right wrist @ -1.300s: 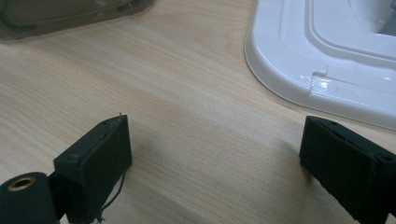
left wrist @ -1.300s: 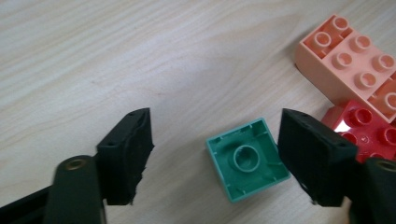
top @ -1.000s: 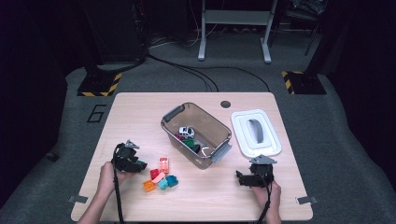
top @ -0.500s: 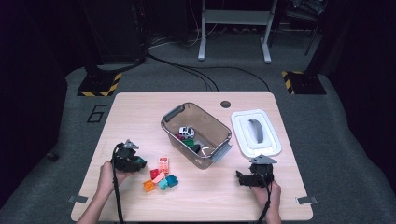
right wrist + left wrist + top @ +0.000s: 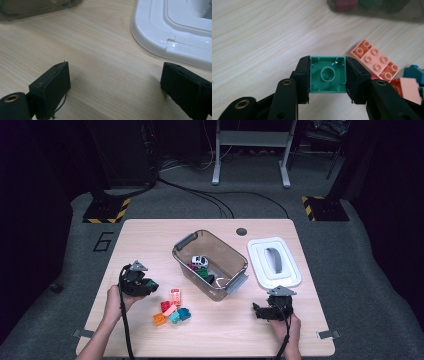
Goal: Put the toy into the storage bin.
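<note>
Left gripper [image 5: 327,75] has a green brick [image 5: 327,74] pinched square between its two black jaws, hollow underside facing the camera, one pad pressed on each flank. Those jaws have just been closing, and the brick is what they closed on. In the high view the left gripper [image 5: 150,286] sits at the table's [image 5: 150,240] left side, with the person's left hand [image 5: 116,298] behind it.

Just past the jaws and off to one side in the left gripper view lies a salmon-orange brick [image 5: 375,60], studs up, flat on the wood. Beside it, at the picture's edge, a teal brick [image 5: 415,73] and a pale orange block [image 5: 409,88] crowd together. From above, that loose cluster of bricks [image 5: 171,307] lies just ahead of the left gripper, between it and the bin.

The clear brown bin [image 5: 187,242] stands beyond the cluster, lid off. Inside it: a small white toy car [image 5: 200,261], plus red and green pieces that are too small to tell apart.

Right gripper [image 5: 115,87] has its jaws spread wide with bare wood between them. The white lid [image 5: 175,37] lies just beyond it, flat, grey handle up.
</note>
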Motion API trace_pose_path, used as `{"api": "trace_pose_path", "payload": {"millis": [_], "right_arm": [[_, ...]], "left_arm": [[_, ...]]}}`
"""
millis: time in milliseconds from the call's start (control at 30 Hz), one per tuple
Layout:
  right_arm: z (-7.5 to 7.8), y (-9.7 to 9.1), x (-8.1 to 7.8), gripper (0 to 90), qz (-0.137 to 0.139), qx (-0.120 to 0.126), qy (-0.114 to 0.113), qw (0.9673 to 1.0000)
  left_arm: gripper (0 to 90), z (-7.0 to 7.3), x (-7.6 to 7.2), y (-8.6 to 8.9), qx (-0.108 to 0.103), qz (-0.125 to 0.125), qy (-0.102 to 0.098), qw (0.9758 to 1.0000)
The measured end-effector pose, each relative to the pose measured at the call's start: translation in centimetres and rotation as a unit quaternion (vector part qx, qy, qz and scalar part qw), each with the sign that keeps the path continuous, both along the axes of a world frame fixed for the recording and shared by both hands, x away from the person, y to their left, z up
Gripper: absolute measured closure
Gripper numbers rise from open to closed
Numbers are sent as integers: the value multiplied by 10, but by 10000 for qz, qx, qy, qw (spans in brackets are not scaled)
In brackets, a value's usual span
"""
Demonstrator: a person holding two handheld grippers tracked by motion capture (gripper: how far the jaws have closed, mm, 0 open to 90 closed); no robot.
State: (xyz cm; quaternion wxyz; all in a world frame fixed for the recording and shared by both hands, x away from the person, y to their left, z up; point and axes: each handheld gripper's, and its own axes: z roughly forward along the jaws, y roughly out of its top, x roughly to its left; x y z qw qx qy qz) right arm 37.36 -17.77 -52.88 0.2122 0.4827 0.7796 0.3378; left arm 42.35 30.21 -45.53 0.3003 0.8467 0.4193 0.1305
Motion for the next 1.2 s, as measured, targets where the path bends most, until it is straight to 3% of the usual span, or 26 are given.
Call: {"api": "trace_pose_path", "payload": {"millis": [567,833,1000,1200], "right_arm": [[0,0,0,83,0,2,1,10000],[0,0,0,83,1,3,2,10000],[0,0,0,83,3,3,2,10000],[0,0,0,82,9,4,4,10000]], "left_arm": [[588,59,19,-19,-73,-166,-441,9989],[587,90,33,-37,-170,-320,-621,9974],[587,98,42,-57,-163,-462,-600,9970],[587,97,54,-82,-200,-616,-460,9968]]}}
